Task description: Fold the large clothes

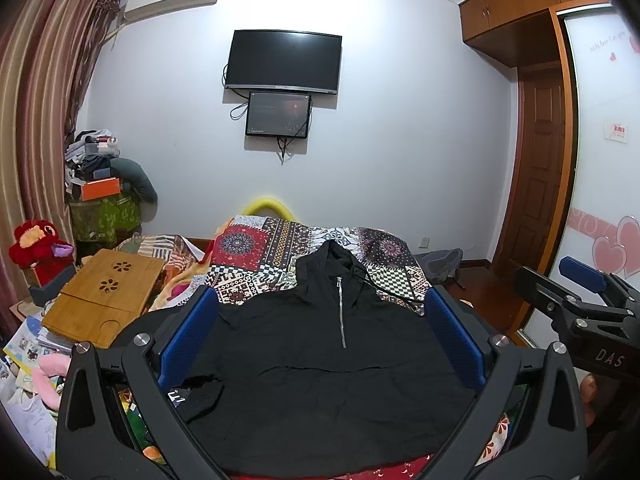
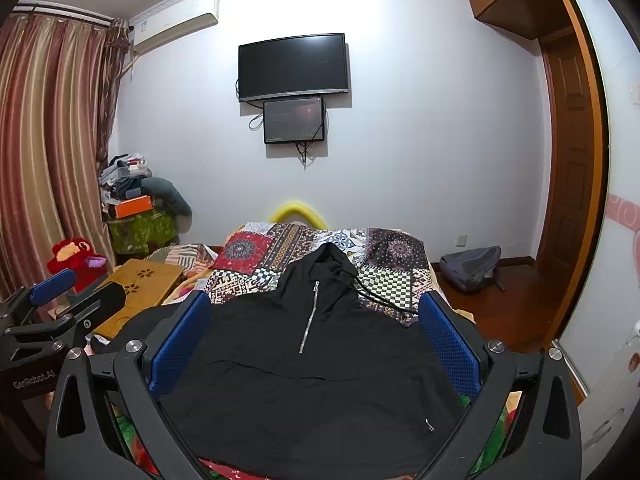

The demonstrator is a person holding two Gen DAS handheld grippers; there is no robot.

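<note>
A black hooded pullover (image 1: pixel 320 360) with a short silver zip (image 1: pixel 341 312) lies flat, front up, on the patchwork bedspread (image 1: pixel 256 256), hood toward the far wall. My left gripper (image 1: pixel 320 312) hovers above its lower half, open, blue pads wide apart and nothing between them. In the right wrist view the same pullover (image 2: pixel 312 380) spreads beneath my right gripper (image 2: pixel 316 316), also open and empty. The right gripper also shows at the left wrist view's right edge (image 1: pixel 576 280), and the left gripper at the right wrist view's left edge (image 2: pixel 48 292).
A bamboo lap desk (image 1: pixel 100 296) sits on the bed's left side, with a red plush toy (image 1: pixel 36 244) and piled clutter (image 1: pixel 100 184) beyond. A grey backpack (image 2: pixel 472 268) lies on the floor at right near the wooden door (image 2: pixel 572 168). A TV (image 1: pixel 284 60) hangs on the far wall.
</note>
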